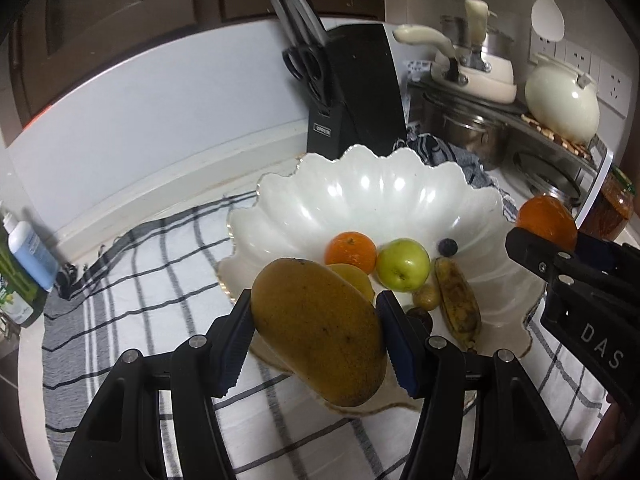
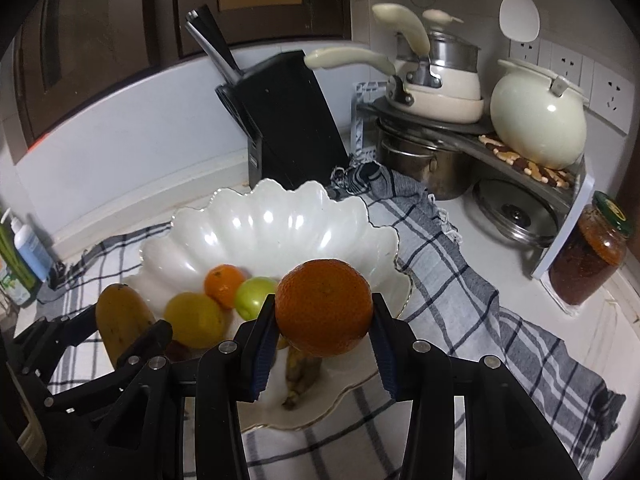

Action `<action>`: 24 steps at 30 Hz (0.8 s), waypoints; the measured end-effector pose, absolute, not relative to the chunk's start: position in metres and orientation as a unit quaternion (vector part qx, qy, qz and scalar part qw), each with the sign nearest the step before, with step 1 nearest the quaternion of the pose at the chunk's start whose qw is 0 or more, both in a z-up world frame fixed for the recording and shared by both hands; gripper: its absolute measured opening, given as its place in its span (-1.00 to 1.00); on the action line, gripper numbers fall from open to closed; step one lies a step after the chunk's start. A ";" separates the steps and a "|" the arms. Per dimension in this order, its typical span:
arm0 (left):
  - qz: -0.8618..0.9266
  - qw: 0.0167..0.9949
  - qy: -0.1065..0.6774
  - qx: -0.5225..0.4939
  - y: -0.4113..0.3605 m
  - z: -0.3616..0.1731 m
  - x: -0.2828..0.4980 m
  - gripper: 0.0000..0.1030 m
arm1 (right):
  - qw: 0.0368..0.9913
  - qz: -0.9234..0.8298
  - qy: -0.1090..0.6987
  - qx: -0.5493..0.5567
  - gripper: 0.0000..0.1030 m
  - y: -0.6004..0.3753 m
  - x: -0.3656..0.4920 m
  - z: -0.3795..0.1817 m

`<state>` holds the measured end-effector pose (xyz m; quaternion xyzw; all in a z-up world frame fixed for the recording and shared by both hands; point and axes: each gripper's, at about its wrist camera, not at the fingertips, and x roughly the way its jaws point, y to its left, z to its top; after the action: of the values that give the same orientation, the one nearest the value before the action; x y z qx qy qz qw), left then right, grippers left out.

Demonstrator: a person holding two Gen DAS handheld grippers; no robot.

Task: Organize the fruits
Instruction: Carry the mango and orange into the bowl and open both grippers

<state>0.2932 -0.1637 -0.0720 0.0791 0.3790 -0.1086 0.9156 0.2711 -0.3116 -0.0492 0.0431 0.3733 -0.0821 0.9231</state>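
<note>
My left gripper (image 1: 316,336) is shut on a large yellow-brown mango (image 1: 320,332), held over the near rim of a white scalloped bowl (image 1: 360,196). My right gripper (image 2: 324,316) is shut on an orange (image 2: 325,307), held above the bowl's (image 2: 260,224) near right edge. In the bowl lie a small orange (image 1: 351,252), a green apple (image 1: 403,265), a yellow fruit (image 2: 195,320), a spotted banana (image 1: 458,300), a dark berry (image 1: 447,247) and small brown fruits (image 1: 426,296). The right gripper with its orange (image 1: 546,222) shows at the right of the left wrist view; the mango (image 2: 122,322) shows at the left of the right wrist view.
The bowl stands on a checked cloth (image 1: 140,280). Behind it stand a black knife block (image 1: 352,92), stacked pots (image 2: 432,92) and a cream kettle (image 2: 536,120) on a rack. A jar (image 2: 588,256) stands at right, bottles (image 1: 28,256) at left.
</note>
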 end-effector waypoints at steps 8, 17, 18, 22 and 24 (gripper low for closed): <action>-0.112 0.906 0.398 0.087 -0.175 -0.090 0.305 0.18 | 0.915 -0.072 0.394 0.044 -0.13 -0.322 0.290 -0.069; -0.083 0.917 0.379 0.092 -0.171 -0.082 0.303 0.71 | 0.915 -0.089 0.390 0.049 0.38 -0.329 0.291 -0.071; -0.078 0.918 0.377 0.093 -0.169 -0.079 0.303 0.74 | 0.917 -0.096 0.385 0.047 0.48 -0.329 0.289 -0.069; -0.060 0.924 0.367 0.090 -0.162 -0.071 0.300 0.93 | 0.922 -0.120 0.367 0.036 0.78 -0.326 0.282 -0.057; -0.052 0.926 0.363 0.091 -0.159 -0.066 0.297 0.97 | 0.922 -0.122 0.365 0.039 0.81 -0.324 0.280 -0.052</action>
<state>0.2973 -0.1586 -0.0663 0.0915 0.3626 -0.0523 0.9260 0.2799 -0.3244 -0.0524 0.0394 0.3650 -0.1218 0.9222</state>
